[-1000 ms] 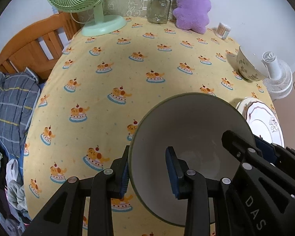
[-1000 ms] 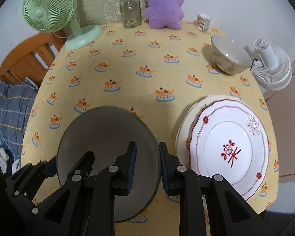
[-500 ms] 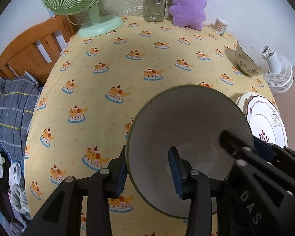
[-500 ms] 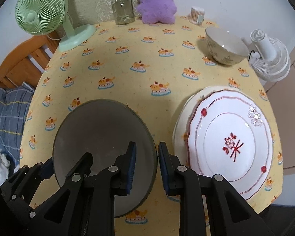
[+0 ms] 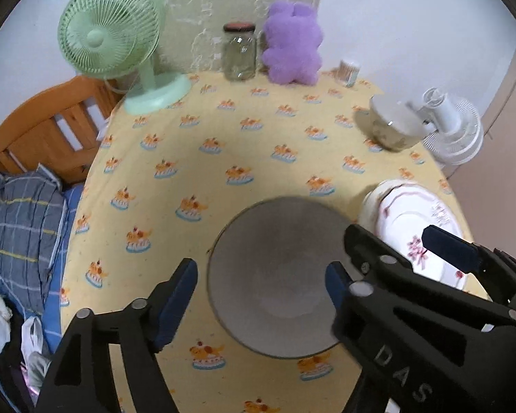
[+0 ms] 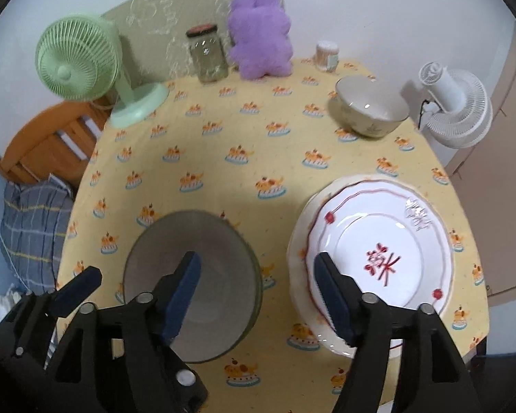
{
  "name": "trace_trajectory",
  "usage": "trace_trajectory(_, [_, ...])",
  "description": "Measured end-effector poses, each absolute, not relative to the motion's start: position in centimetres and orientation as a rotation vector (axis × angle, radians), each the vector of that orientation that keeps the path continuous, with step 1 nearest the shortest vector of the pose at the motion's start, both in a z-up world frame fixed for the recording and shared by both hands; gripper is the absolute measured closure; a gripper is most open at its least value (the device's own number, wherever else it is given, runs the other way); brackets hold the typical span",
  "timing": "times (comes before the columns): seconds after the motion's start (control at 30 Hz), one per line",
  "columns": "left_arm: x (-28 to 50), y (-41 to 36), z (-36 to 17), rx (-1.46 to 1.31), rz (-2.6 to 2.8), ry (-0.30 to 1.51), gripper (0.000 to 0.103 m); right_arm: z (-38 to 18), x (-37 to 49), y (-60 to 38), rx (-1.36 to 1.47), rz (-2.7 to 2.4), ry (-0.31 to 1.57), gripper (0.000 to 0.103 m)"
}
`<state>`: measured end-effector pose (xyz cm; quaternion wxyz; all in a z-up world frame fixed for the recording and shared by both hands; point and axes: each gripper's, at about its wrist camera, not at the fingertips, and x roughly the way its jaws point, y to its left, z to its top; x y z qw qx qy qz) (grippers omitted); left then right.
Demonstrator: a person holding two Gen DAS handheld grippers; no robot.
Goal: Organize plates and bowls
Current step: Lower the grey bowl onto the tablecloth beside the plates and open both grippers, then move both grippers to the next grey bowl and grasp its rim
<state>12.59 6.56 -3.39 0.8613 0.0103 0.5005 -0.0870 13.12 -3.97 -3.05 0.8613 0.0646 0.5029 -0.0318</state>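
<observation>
A grey bowl [image 5: 275,278] with a dark green rim sits on the yellow tablecloth near the front edge; it also shows in the right wrist view [image 6: 203,275]. My left gripper [image 5: 261,275] is open, its jaws spread either side of the bowl's left rim. My right gripper [image 6: 258,275] is open over the bowl's right rim, beside a stack of white plates [image 6: 378,258] with red trim, which also shows in the left wrist view [image 5: 409,220]. A cream patterned bowl [image 6: 369,112] stands at the back right, seen also in the left wrist view [image 5: 394,125].
At the back stand a green fan [image 6: 86,69], a glass jar [image 6: 208,55], a purple plush toy [image 6: 259,38] and a small cotton-swab tub [image 6: 326,55]. A white fan [image 6: 454,110] sits off the table's right edge. A wooden bed frame [image 5: 48,127] and bedding lie left.
Both grippers have opened and let go of the grey bowl's rim. The bowl now rests on the tablecloth, and both grippers have risen and pulled back a little.
</observation>
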Motion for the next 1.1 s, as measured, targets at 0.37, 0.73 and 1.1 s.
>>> trace_trajectory(0.37, [14.4, 2.8, -0.7, 0.013, -0.176, 0.971, 0.011, 0.7, 14.3, -7.4, 0.090, -0.105, 0.947, 0.015])
trace_trajectory(0.73, [17.4, -2.9, 0.5, -0.028, -0.081, 0.956, 0.011, 1.7, 18.3, -13.0, 0.060, 0.002, 0.969, 0.015])
trace_trajectory(1.1, [21.5, -8.8, 0.1, -0.040, -0.034, 0.920, 0.012, 1.6, 23.0, -19.5, 0.038, 0.065, 0.934, 0.015])
